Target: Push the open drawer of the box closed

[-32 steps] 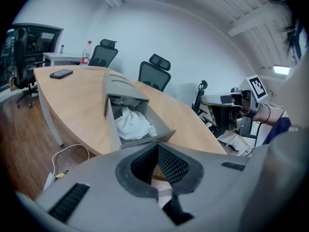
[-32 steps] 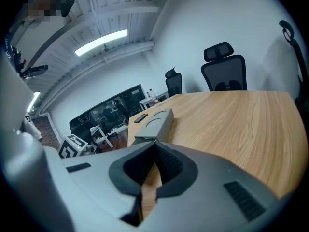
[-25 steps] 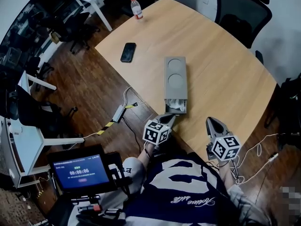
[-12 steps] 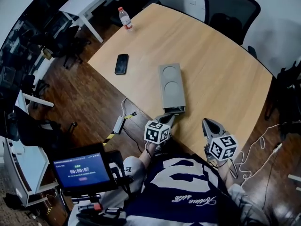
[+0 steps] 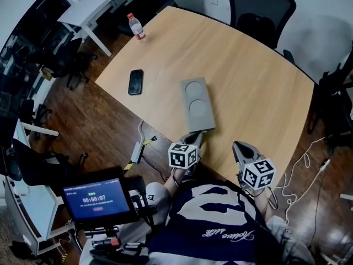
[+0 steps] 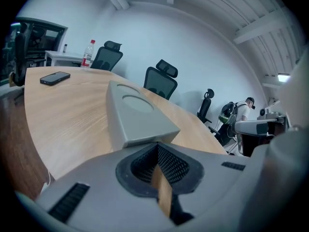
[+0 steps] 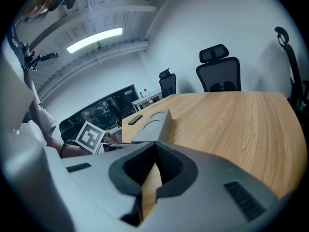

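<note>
The table [image 5: 265, 93] is a large wooden top. In the head view its near edge runs from 10 o'clock down to 5 o'clock. Bare wood lies open from the box toward 12, 1, 2 and 3 o'clock, as far as the office chair [image 5: 259, 10] at the far edge.

The box [image 5: 197, 105] is grey and long, with two round recesses on top. It lies flat with its long axis roughly 12 to 6 o'clock. The drawer [image 6: 141, 135] sits flush in the box's near end and no part of it projects. That end stands close to the table's near edge.

The left gripper [image 5: 196, 138] is held low at 6 o'clock of the box and points toward 1 o'clock at the drawer front. Its jaws are pressed together with nothing between them. The tips are just beside the drawer front; contact cannot be confirmed.

The right gripper [image 5: 237, 145] is at 4 o'clock of the box's near end, apart from the box, pointing toward 11 o'clock over the table edge. Its jaws are clenched and empty.

The phone [image 5: 135, 81] lies flat at 10 o'clock of the box, near the table's left edge and well apart from the box.

The bottle [image 5: 136, 26] stands upright at 11 o'clock, by the far left corner.
</note>
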`<act>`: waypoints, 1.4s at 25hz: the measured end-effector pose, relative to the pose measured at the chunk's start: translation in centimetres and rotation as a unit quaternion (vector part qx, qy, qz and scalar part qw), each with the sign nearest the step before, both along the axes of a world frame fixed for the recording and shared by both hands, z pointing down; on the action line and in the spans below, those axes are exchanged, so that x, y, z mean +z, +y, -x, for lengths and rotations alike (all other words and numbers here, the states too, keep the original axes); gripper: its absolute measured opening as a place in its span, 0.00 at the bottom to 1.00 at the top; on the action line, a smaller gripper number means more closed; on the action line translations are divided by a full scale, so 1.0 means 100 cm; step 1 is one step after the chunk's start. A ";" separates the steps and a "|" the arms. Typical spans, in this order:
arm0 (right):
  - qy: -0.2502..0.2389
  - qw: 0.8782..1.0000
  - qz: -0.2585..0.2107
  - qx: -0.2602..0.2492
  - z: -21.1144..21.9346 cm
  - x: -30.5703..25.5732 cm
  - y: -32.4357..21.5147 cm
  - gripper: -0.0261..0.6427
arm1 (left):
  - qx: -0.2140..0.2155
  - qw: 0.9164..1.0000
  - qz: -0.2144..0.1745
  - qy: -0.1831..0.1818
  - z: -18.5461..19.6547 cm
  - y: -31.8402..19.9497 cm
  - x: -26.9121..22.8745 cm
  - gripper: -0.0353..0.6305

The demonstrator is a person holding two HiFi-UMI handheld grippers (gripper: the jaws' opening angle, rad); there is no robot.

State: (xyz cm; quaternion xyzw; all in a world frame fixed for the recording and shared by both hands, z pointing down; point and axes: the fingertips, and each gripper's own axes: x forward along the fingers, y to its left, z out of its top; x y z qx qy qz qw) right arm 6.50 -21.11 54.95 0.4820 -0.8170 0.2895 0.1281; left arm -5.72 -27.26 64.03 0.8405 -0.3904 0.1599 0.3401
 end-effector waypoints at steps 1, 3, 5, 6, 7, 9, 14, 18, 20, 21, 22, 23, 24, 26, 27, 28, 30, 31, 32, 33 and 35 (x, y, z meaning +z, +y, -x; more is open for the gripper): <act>0.000 1.000 0.000 0.003 -0.001 0.000 0.000 0.02 | 0.001 1.000 -0.001 0.002 0.000 0.000 0.000 0.05; 0.001 1.000 -0.001 0.005 -0.002 0.000 0.001 0.02 | 0.003 1.000 0.001 0.006 -0.001 0.001 0.000 0.05; -0.001 1.000 -0.002 0.005 -0.002 -0.001 0.002 0.02 | 0.002 1.000 0.006 0.006 -0.001 0.001 0.000 0.05; -0.002 1.000 -0.002 0.004 -0.001 -0.001 0.003 0.02 | 0.000 1.000 0.007 0.002 -0.001 0.001 -0.001 0.05; -0.003 1.000 -0.003 0.002 -0.001 -0.001 0.005 0.02 | -0.002 1.000 0.004 -0.004 0.000 0.002 -0.002 0.05; -0.005 1.000 -0.005 -0.002 -0.001 0.000 0.009 0.02 | -0.003 1.000 -0.007 -0.010 0.000 0.007 -0.008 0.05; -0.014 1.000 -0.014 -0.013 -0.008 -0.002 0.023 0.02 | 0.000 0.999 -0.036 -0.012 -0.006 0.030 -0.031 0.05; -0.018 0.999 -0.020 -0.026 -0.015 -0.003 0.042 0.02 | -0.016 0.998 -0.058 -0.003 -0.012 0.056 -0.058 0.05; -0.018 0.999 -0.022 -0.036 -0.020 -0.003 0.055 0.02 | -0.030 0.997 -0.070 0.004 -0.015 0.071 -0.072 0.05; -0.019 0.999 -0.024 -0.042 -0.022 -0.004 0.062 0.02 | -0.039 0.996 -0.076 0.006 -0.016 0.079 -0.079 0.05; -0.021 0.998 -0.024 -0.049 -0.024 -0.005 0.070 0.02 | -0.049 0.995 -0.081 0.009 -0.017 0.088 -0.086 0.05; -0.024 0.998 -0.025 -0.057 -0.026 -0.006 0.078 0.02 | -0.060 0.994 -0.086 0.013 -0.018 0.098 -0.093 0.05; -0.026 0.997 -0.026 -0.065 -0.028 -0.008 0.086 0.02 | -0.071 0.993 -0.090 0.017 -0.021 0.108 -0.099 0.05; -0.032 0.995 -0.033 -0.084 -0.030 -0.014 0.104 0.02 | -0.093 0.990 -0.098 0.025 -0.026 0.132 -0.109 0.05; -0.036 0.994 -0.038 -0.094 -0.031 -0.017 0.113 0.02 | -0.103 0.989 -0.101 0.027 -0.029 0.146 -0.113 0.05; -0.039 0.993 -0.043 -0.104 -0.032 -0.021 0.122 0.02 | -0.111 0.988 -0.104 0.029 -0.033 0.160 -0.117 0.05; -0.045 0.990 -0.053 -0.122 -0.033 -0.028 0.136 0.02 | -0.120 0.987 -0.105 0.027 -0.042 0.185 -0.119 0.05; -0.046 0.989 -0.055 -0.130 -0.033 -0.030 0.142 0.02 | -0.123 0.987 -0.102 0.025 -0.044 0.195 -0.119 0.05; -0.048 0.988 -0.056 -0.137 -0.031 -0.030 0.147 0.02 | -0.127 0.987 -0.099 0.023 -0.045 0.204 -0.117 0.05; -0.050 0.987 -0.055 -0.143 -0.028 -0.030 0.152 0.02 | -0.133 0.986 -0.095 0.021 -0.044 0.213 -0.117 0.05; -0.057 0.985 -0.052 -0.156 -0.021 -0.029 0.164 0.02 | -0.144 0.985 -0.093 0.019 -0.039 0.227 -0.118 0.05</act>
